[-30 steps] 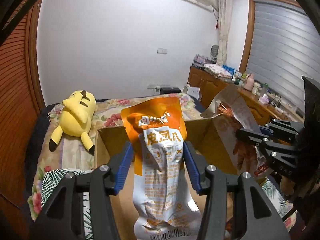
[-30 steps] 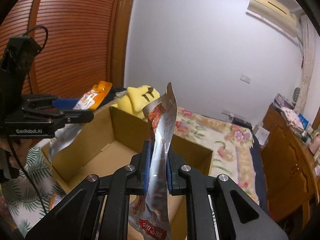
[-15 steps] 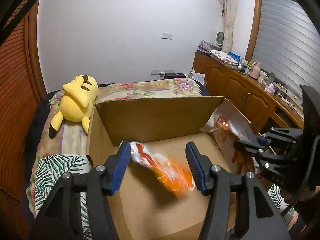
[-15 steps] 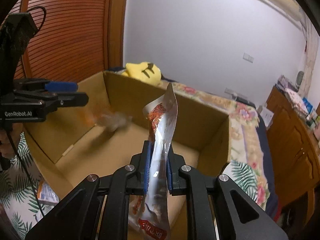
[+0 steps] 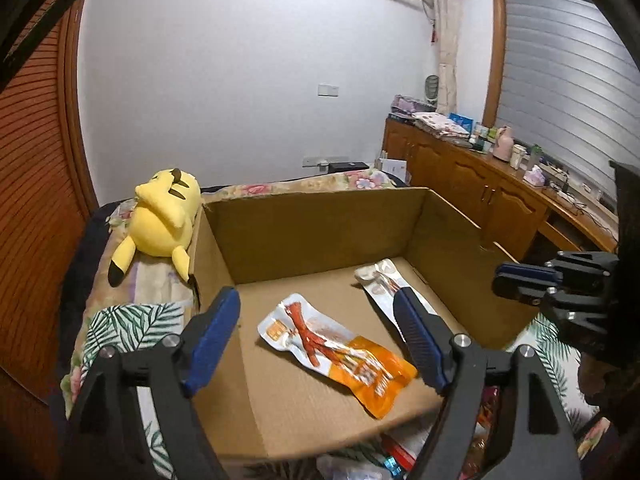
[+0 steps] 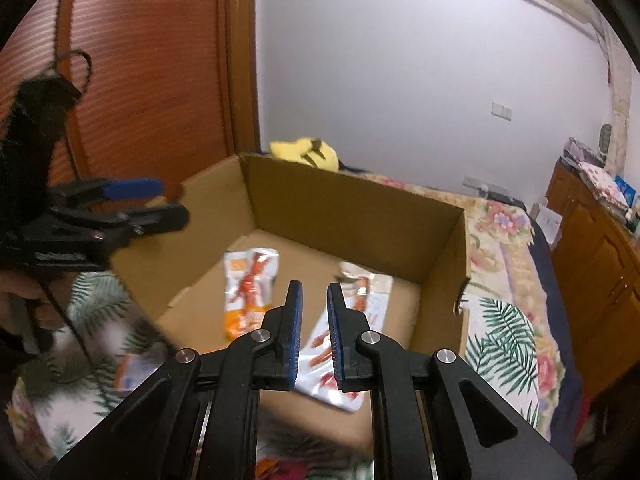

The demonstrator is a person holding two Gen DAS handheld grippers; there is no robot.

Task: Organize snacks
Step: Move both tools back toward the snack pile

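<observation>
An open cardboard box (image 5: 320, 236) sits on the bed; it also shows in the right wrist view (image 6: 356, 216). An orange and white snack packet (image 5: 336, 350) lies flat on its floor, and it shows in the right wrist view (image 6: 248, 292). A silver and white packet (image 5: 382, 280) lies by the box's right wall, also in the right wrist view (image 6: 360, 320). My left gripper (image 5: 316, 336) is open and empty above the box's near edge. My right gripper (image 6: 313, 332) is open a little and empty above the silver packet.
A yellow plush toy (image 5: 164, 216) lies on the bed left of the box. More snack packets (image 5: 400, 456) lie on the leaf-print bedding in front of the box. A wooden sideboard (image 5: 480, 196) with clutter runs along the right wall. A wooden wardrobe (image 6: 140, 80) stands at the left.
Both packets have been let go into the box: the orange one fell from my left gripper first, then the silver one from my right. Both grippers now stand open.
</observation>
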